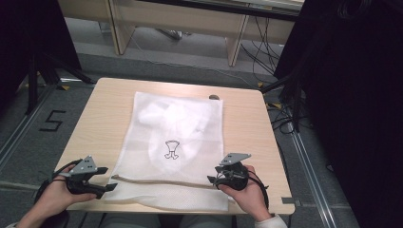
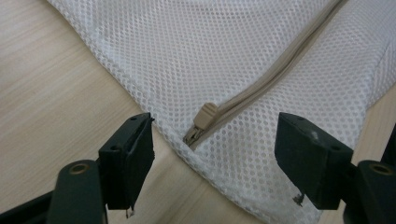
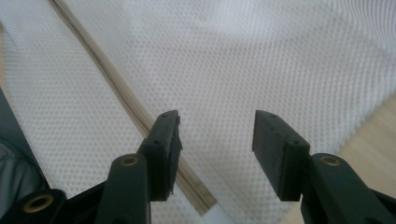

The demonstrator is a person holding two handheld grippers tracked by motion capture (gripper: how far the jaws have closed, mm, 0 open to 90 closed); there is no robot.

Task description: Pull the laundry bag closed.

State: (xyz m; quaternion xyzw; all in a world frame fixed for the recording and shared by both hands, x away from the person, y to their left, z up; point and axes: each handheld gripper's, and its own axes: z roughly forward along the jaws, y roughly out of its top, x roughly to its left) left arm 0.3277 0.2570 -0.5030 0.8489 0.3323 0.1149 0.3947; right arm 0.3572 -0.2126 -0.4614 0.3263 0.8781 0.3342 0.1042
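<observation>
- 2 grippers sit at the near end of the white mesh bag [image 1: 173,142], which lies flat on the wooden table [image 1: 95,118].
- I see my left gripper [image 1: 110,184] at the bag's near left corner, jaws wide apart around the beige zipper pull [image 2: 204,116], gripping nothing.
- My right gripper [image 1: 211,179] sits at the bag's near right edge, jaws apart over the mesh, the zipper [image 3: 116,88] running past one jaw.
- A white garment shows inside the bag.

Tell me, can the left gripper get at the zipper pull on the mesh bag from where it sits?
Probably yes. The left gripper is open, and the zipper pull on the mesh bag lies exposed just ahead between its jaws, with nothing covering it.
</observation>
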